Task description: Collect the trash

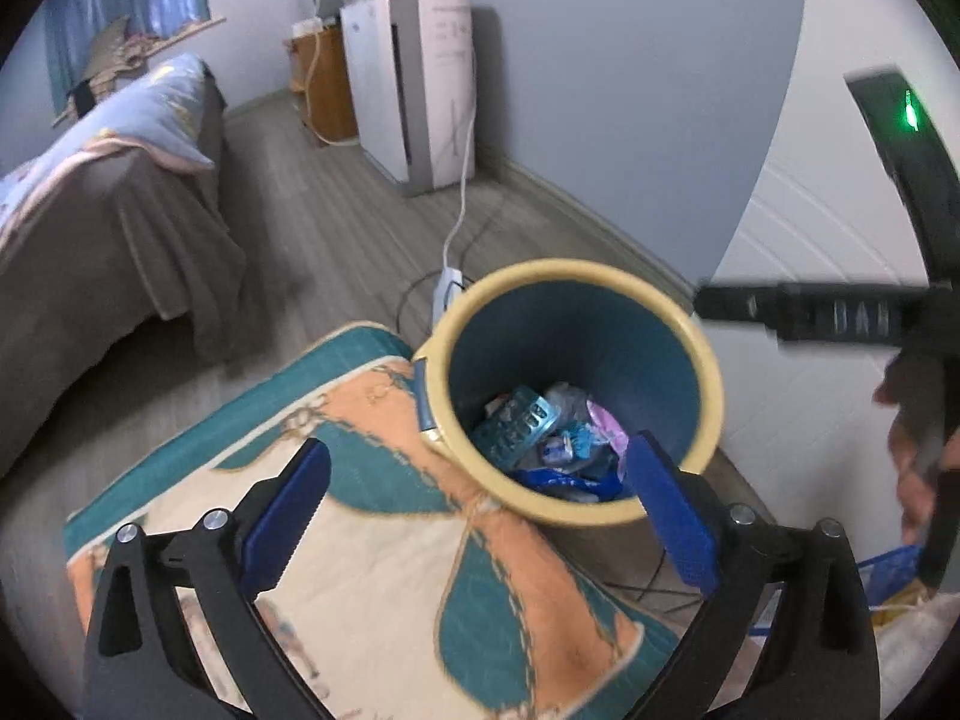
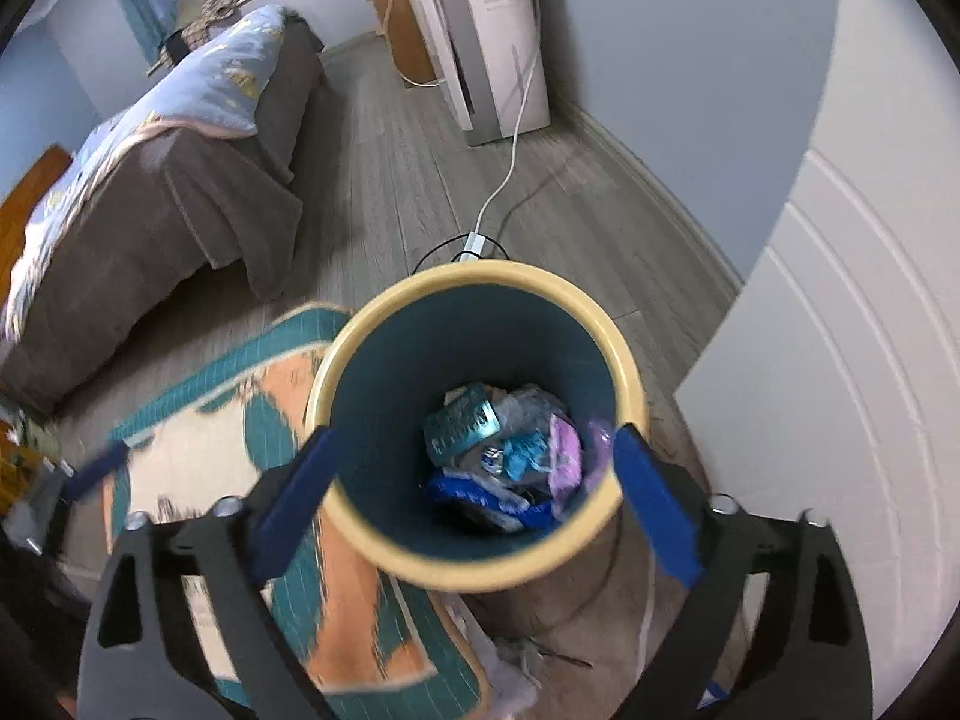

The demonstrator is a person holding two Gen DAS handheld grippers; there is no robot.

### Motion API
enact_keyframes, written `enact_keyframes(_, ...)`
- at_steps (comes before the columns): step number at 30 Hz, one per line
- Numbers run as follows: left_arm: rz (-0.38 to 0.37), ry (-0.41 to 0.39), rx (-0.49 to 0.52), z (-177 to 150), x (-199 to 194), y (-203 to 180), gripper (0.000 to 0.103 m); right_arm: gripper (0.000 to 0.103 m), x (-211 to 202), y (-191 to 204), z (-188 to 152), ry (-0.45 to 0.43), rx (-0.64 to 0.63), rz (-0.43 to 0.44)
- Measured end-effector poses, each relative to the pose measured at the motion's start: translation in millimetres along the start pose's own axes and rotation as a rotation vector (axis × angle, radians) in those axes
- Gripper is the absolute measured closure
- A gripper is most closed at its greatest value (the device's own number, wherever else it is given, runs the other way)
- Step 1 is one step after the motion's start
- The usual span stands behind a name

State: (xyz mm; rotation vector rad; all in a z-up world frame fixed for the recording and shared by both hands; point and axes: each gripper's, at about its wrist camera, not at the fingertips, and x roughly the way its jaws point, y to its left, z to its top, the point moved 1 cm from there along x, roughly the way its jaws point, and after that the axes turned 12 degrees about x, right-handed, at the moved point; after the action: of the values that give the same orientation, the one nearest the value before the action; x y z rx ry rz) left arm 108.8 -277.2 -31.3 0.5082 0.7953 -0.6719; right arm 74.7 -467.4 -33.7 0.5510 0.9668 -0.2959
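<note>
A round trash bin (image 1: 708,396) with a cream rim and blue inside stands on the floor; it also shows in the right wrist view (image 2: 384,336). Several wrappers and packets (image 1: 552,438) lie at its bottom, and they show in the right wrist view (image 2: 504,450) too. My left gripper (image 1: 480,510) is open and empty, above the mat beside the bin's near left rim. My right gripper (image 2: 474,486) is open and empty, directly over the bin's mouth. The right gripper's body (image 1: 840,318) shows at the right of the left wrist view.
A teal, orange and cream mat (image 1: 372,570) lies left of the bin. A bed with a brown cover (image 2: 150,192) stands at the left. A white appliance (image 2: 498,30) with a cable (image 2: 510,168) stands by the far wall. A white door (image 2: 840,360) is at the right.
</note>
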Motion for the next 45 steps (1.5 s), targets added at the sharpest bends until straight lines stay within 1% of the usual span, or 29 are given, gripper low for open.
enact_keyframes(3, 0.027, -0.015, -0.033, 2, -24, 1, 0.005, 0.006, -20, 3, -16, -0.019, -0.050, -0.042)
enact_keyframes(5, 0.044, -0.016, -0.070, 0, -41, 3, 0.005, 0.006, -36, 2, -27, -0.049, -0.072, -0.057)
enact_keyframes(7, 0.042, -0.021, -0.107, -4, -55, 5, 0.005, 0.006, -51, -1, -36, -0.078, -0.078, -0.066)
enact_keyframes(10, 0.045, -0.016, -0.132, -12, -67, 3, 0.005, 0.006, -69, -8, -47, -0.110, -0.070, -0.072)
enact_keyframes(14, 0.093, -0.041, -0.117, -23, -73, -4, 0.005, 0.006, -84, -18, -60, -0.159, -0.037, -0.081)
enact_keyframes(16, 0.107, -0.053, -0.102, -26, -69, -6, 0.005, 0.006, -83, -18, -64, -0.171, -0.028, -0.095)
enact_keyframes(18, 0.146, -0.068, -0.083, -31, -65, -8, 0.005, 0.006, -80, -15, -64, -0.185, -0.033, -0.111)
enact_keyframes(21, 0.177, -0.060, -0.053, -32, -55, -8, 0.005, 0.006, -82, -12, -62, -0.217, -0.032, -0.101)
enact_keyframes(26, 0.170, -0.079, -0.056, -32, -58, -3, 0.005, 0.006, -89, -13, -60, -0.269, -0.028, -0.109)
enact_keyframes(31, 0.147, -0.079, -0.063, -33, -61, -2, 0.005, 0.006, -85, -17, -60, -0.242, -0.010, -0.117)
enact_keyframes(37, 0.146, -0.087, -0.048, -32, -64, -4, 0.005, 0.006, -87, -19, -61, -0.244, 0.000, -0.127)
enact_keyframes(45, 0.130, -0.082, -0.065, -33, -64, -3, 0.005, 0.006, -87, -16, -62, -0.248, -0.019, -0.140)
